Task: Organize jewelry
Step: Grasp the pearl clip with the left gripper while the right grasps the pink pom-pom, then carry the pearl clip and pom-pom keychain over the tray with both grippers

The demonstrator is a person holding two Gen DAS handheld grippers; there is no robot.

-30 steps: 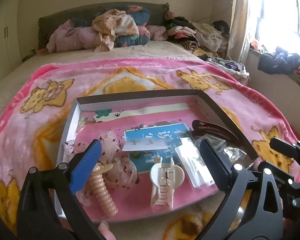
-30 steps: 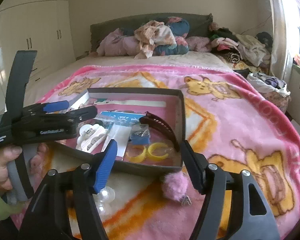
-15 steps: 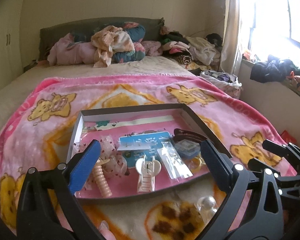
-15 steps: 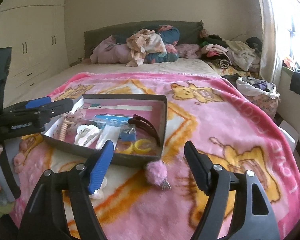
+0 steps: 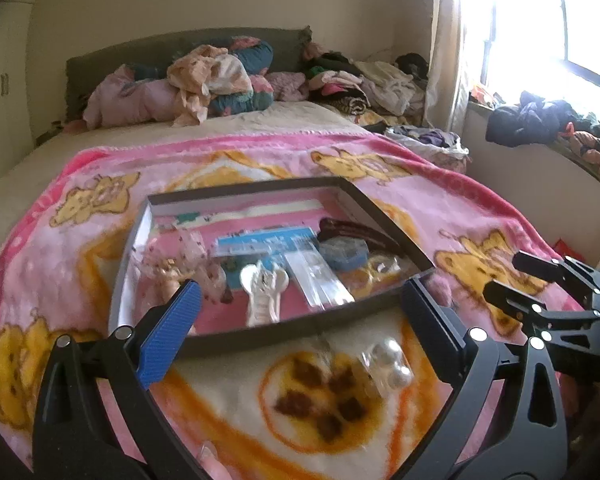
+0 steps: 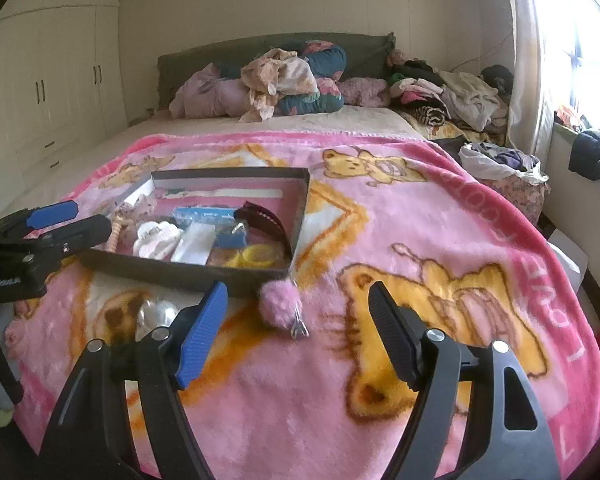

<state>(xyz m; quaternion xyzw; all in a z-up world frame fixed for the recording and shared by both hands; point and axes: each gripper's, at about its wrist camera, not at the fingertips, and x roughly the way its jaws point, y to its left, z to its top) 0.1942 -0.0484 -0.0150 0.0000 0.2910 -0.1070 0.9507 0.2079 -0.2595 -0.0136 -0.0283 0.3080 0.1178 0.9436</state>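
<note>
Left wrist view: the left gripper [image 5: 300,312] hangs with jaws wide apart and empty, just short of the tray's [image 5: 260,336] near wall. The pearl clip [image 5: 390,362] lies outside the tray on the blanket [image 5: 440,208], just nearer than that wall, low between the jaws towards the right finger.

Right wrist view: the right gripper [image 6: 296,334] is also spread and empty. The pink pom-pom clip [image 6: 280,306] lies outside the tray's near right corner, straight ahead, its metal clip end pointing towards the gripper; nothing stands between, so the right hand looks nearer to it

left gripper [image 5: 300,312] pulled back from tray [image 5: 284,334]; pearls [image 5: 388,360] now seen | right gripper [image 6: 296,332] also retreated
</note>
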